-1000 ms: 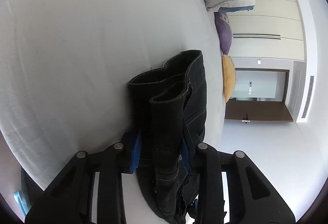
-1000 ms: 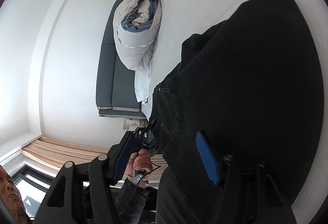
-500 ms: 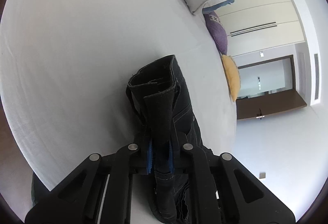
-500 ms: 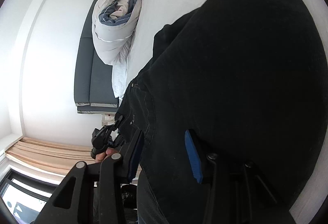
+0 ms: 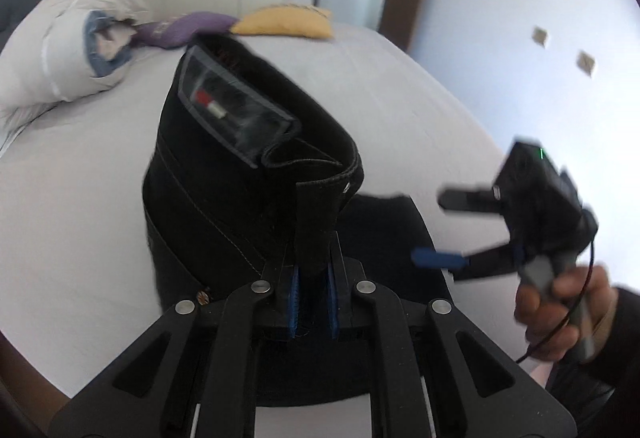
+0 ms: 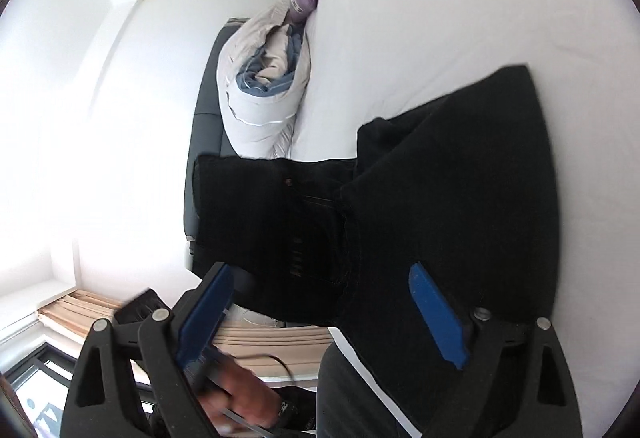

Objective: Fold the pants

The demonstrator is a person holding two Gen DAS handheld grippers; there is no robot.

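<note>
Clearly the pants [image 5: 240,173] were thick black denim: soft enough to bend over, yet stiff enough that the lifted waist end stood up on its own above the bed [image 5: 80,197]. My left gripper [image 5: 312,298] had its jaws pressed together on a doubled edge of that cloth, the blue pads nipping a narrow upright strip. My right gripper [image 6: 320,314] hung with jaws spread wide, gripping nothing, just beside the pants at the bed's near edge; from the left wrist view it showed off to the side, held in my right hand [image 5: 560,318].

The rest of the pants lay flat and dark on the bed, toward its near edge, well apart from the rolled duvet [image 5: 60,49] and the purple pillow [image 5: 188,29] and yellow pillow [image 5: 284,23] at the bed's far end.

I judged the cloth heavyish and not slippery, with seams and waistband the firmest places to take; a pinch on a single layer would likely let the lower layers sag away.

A grey-edged label [image 5: 236,113] sat on the raised part, with a small red and white mark, but the blur left no writing readable.
</note>
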